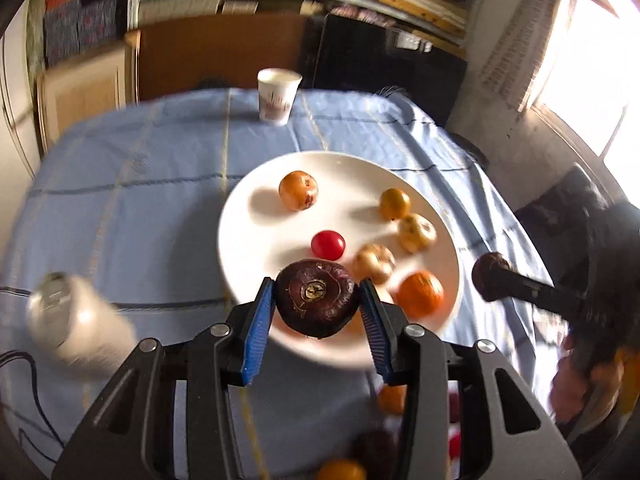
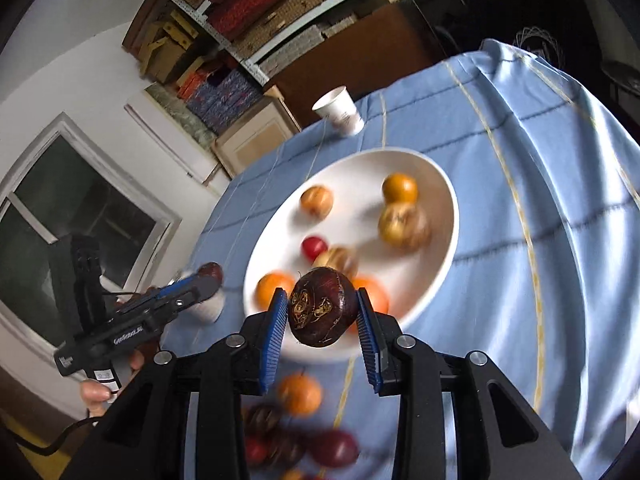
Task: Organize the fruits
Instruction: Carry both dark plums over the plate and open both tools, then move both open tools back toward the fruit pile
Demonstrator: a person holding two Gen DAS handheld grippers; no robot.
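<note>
- A white paper cup (image 1: 278, 96) with a faint reddish print stands upright near the far edge of the table, beyond the plate.
- A light blue tablecloth (image 1: 140, 200) with thin dark and yellow stripes covers the table and hangs down its far side (image 2: 560, 140).
- A clear glass jar (image 1: 76, 322), blurred, sits on the cloth at the left.
- Metal shelving (image 2: 224, 16) packed with cardboard boxes and patterned packages runs along the back wall.
- A pale wooden cabinet (image 1: 86, 88) stands behind the table.
- A bright window (image 1: 592, 72) lights the right side of the room.
- A dark-paned, white-framed window (image 2: 68, 208) is set in the white wall.
</note>
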